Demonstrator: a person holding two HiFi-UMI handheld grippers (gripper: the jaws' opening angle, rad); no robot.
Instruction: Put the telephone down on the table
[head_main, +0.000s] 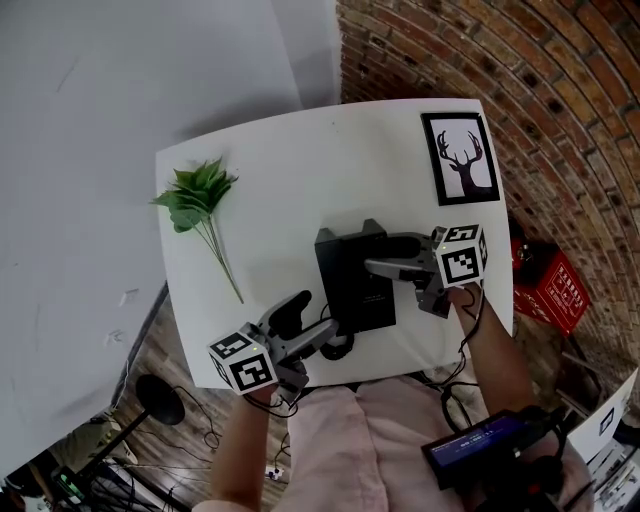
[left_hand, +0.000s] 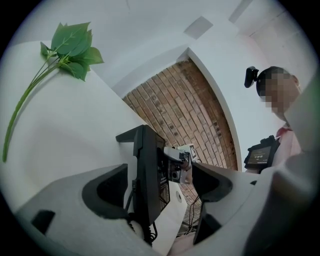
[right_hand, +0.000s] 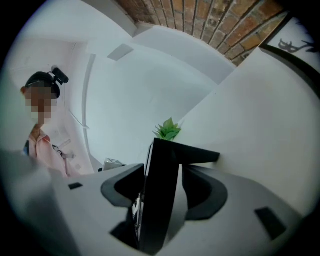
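While the telephone (head_main: 352, 285) lies on the worktop (head_main: 270, 170), right gripper (head_main: 374, 260) jaws sit loosely apart around its edge, left gripper (head_main: 308, 322) jaws wide at its corner.

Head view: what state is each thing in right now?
Telephone, resting on the table.
Right gripper, open, telephone between its jaws.
Left gripper, open, jaws wide, by the telephone's corner.
Sprig, lying flat.
Picture, lying flat, face up.
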